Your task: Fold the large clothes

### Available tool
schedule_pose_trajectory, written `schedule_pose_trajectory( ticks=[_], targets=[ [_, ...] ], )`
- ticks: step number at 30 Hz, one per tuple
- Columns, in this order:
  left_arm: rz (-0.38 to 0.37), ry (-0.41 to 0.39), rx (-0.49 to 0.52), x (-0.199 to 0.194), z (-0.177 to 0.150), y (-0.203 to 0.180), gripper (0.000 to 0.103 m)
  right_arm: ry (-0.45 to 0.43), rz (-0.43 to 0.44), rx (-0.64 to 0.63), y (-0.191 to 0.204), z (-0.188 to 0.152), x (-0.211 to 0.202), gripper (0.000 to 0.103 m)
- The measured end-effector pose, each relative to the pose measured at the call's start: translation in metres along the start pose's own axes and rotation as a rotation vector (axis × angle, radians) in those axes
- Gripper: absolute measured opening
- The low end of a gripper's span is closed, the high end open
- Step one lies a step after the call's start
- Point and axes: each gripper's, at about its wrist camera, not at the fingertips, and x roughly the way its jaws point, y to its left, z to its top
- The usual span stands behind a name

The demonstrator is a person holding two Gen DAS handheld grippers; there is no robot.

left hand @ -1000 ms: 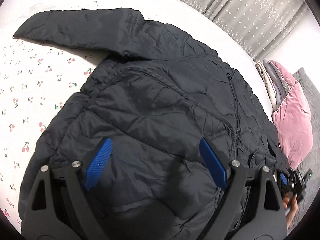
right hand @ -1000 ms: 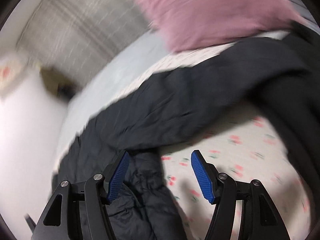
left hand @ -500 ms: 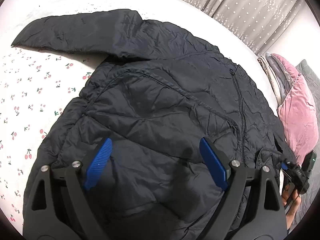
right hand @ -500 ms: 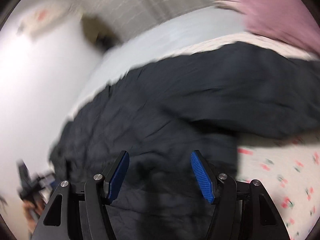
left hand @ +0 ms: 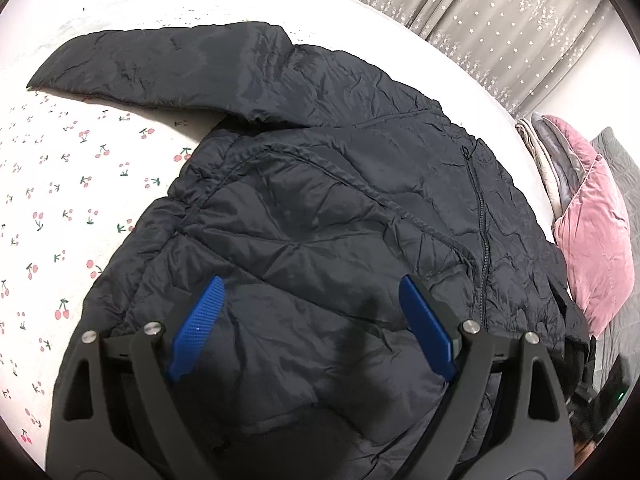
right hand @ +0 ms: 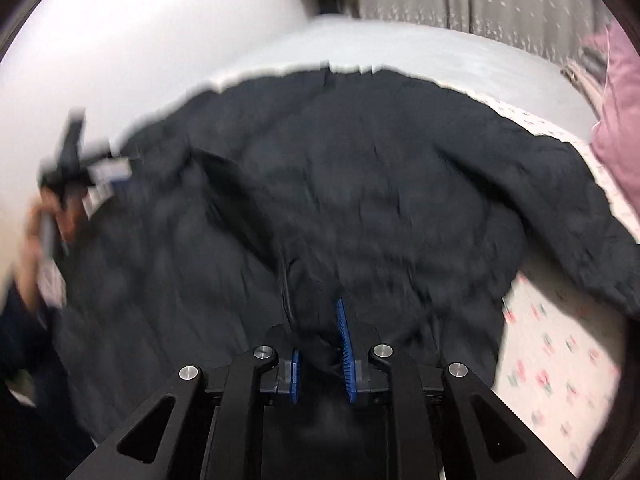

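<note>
— Item inspected?
— Black puffer jacket (left hand: 320, 200) lies spread on the cherry-print sheet (left hand: 60, 200), one sleeve out (zip visible).
— Grippers?
— Right gripper (right hand: 320, 344) is closing, jacket fabric bunched between its pads. Left gripper (left hand: 312, 328) hangs wide apart over the jacket, gripping nothing.
— Surroundings?
— Pink pillow (left hand: 596, 240) beside it; starred grey curtain (left hand: 500, 20) behind.

Cherry-print sheet (left hand: 60, 208) lying bare at nine o'clock, black puffer jacket (left hand: 320, 208) covering the middle, pink velvet pillow (left hand: 596, 236) blocking at three o'clock, star-dotted curtain (left hand: 500, 20) closing off one o'clock
</note>
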Motion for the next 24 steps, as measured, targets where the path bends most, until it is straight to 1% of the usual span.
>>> schedule_pose_trajectory(
  ticks=[1,3,5,7,8,9,10,12,13,15,16,17,18,19,21,24],
  targets=[
    [0.002,-0.001,0.002,0.0,0.0,0.0,0.089,0.03,-0.015,-0.01,0.002,-0.008,0.002,0.024],
    [0.005,-0.004,0.005,0.0,0.0,0.001,0.089,0.052,-0.035,-0.015,0.002,-0.014,0.001,0.033],
    [0.006,-0.005,0.002,0.0,0.001,0.002,0.089,0.039,-0.051,-0.022,0.004,-0.016,-0.009,0.038],
    [0.0,-0.007,-0.008,-0.001,0.002,0.004,0.089,0.004,-0.048,-0.004,0.006,-0.011,-0.023,0.042],
    [-0.002,-0.007,-0.011,-0.001,0.003,0.005,0.089,-0.015,-0.037,0.009,0.002,-0.006,-0.032,0.046],
    [-0.002,-0.007,-0.011,-0.001,0.003,0.005,0.089,-0.035,-0.021,0.016,0.007,-0.002,-0.04,0.052],
    [-0.002,-0.005,-0.01,0.0,0.003,0.005,0.089,-0.064,0.021,0.008,0.014,0.001,-0.051,0.055],
    [-0.007,0.001,-0.012,-0.001,0.003,0.006,0.089,-0.104,0.08,-0.044,0.035,0.008,-0.062,0.064],
    [-0.012,0.0,-0.016,-0.001,0.004,0.007,0.089,-0.132,0.112,-0.091,0.05,0.011,-0.068,0.067],
    [-0.012,0.002,-0.024,-0.001,0.004,0.009,0.089,-0.157,0.16,-0.141,0.072,0.017,-0.07,0.068],
    [-0.008,0.004,-0.026,-0.002,0.004,0.01,0.089,-0.17,0.171,-0.142,0.079,0.023,-0.066,0.068],
    [-0.002,0.004,-0.024,-0.002,0.005,0.01,0.089,-0.179,0.178,-0.118,0.082,0.031,-0.057,0.07],
    [0.009,0.002,-0.023,-0.003,0.005,0.011,0.089,-0.17,0.182,-0.072,0.081,0.039,-0.047,0.071],
    [0.02,-0.002,-0.022,-0.004,0.006,0.012,0.089,-0.129,0.171,-0.001,0.081,0.054,-0.026,0.071],
    [0.037,-0.009,-0.029,-0.007,0.009,0.019,0.089,-0.087,0.152,0.074,0.088,0.077,0.006,0.071],
    [0.03,-0.029,-0.079,-0.013,0.017,0.037,0.089,-0.058,0.213,0.105,0.107,0.117,0.056,0.071]
  ],
)
